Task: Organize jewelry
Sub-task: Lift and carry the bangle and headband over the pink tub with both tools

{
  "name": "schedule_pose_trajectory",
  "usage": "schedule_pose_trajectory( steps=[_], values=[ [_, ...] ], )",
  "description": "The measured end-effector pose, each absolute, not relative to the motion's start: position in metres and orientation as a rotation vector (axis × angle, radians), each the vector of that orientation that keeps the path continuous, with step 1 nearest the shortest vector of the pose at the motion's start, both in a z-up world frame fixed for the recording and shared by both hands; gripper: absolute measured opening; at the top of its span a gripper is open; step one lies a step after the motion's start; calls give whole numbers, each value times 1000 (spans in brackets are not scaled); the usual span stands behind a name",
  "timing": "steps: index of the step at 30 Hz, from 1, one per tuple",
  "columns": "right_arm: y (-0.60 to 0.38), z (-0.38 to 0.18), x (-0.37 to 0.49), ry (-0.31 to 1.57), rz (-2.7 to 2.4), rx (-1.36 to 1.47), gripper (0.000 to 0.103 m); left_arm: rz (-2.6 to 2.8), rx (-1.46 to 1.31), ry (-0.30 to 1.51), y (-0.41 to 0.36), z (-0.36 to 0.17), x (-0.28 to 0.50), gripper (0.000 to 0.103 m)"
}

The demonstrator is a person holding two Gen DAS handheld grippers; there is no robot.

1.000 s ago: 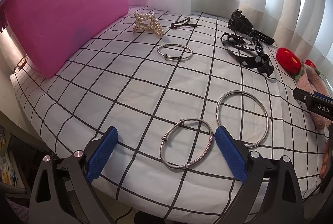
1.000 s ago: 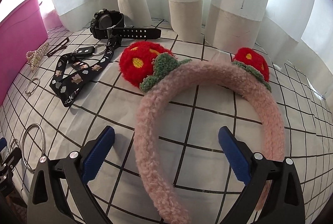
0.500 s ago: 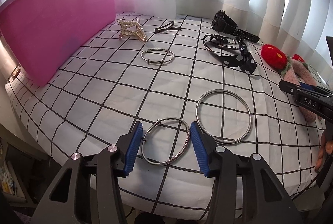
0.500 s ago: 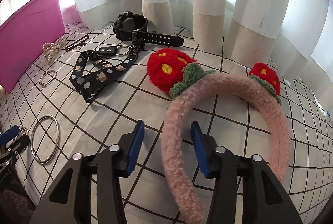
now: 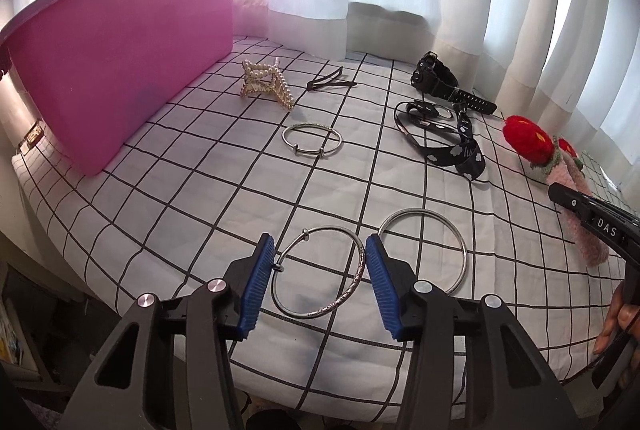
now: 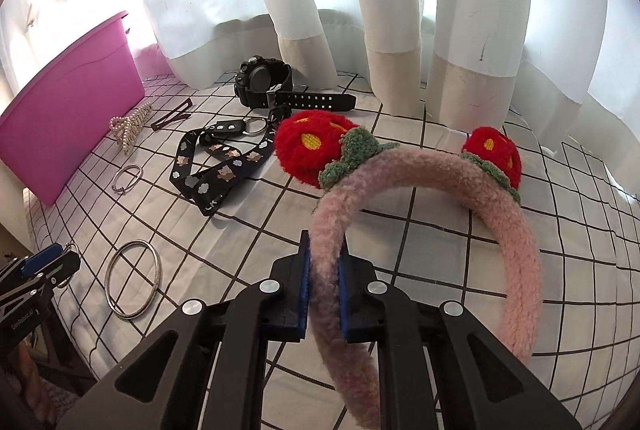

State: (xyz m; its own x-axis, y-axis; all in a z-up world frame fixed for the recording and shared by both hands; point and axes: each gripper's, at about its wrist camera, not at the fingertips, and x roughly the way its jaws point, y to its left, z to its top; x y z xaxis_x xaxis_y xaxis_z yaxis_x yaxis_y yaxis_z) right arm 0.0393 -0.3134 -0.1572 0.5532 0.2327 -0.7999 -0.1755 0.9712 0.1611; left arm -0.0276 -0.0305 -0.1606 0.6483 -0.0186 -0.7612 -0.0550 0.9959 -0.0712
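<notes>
The left tool [image 5: 320, 270], black with blue ribbed pads, points downward at a slant. Its two pads press on the opposite sides of a thin silver bangle with a small bead [image 5: 320, 272]. The right tool [image 6: 323, 286] also points downward at a slant, and its jaws are closing on one leg of the fluffy pink headband with red knitted flowers [image 6: 420, 190], which already fills the narrow gap between the blue pads. Some fingers [image 5: 618, 322] of the right hand show behind its handle.

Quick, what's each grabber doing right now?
Left gripper: shut on the silver bangle.
Right gripper: closing, pads pinching the pink headband.
</notes>
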Motion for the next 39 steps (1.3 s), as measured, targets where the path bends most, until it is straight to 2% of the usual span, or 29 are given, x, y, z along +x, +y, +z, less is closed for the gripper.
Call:
schedule_pose_trajectory(
  steps=[10,20,31,39],
  values=[
    [-314,-106,28,933,284,90,11,45,-132,870,-13,-117,-30,46],
    [-290,-53,33,880,395,80,11,75,-167,782,1,-52,-32,46],
    [-220,8,55,787,475,83,11,22,-178,724,36,2,-5,46],
    [-135,60,85,677,583,87,11,67,-162,640,103,41,15,46]
  ],
)
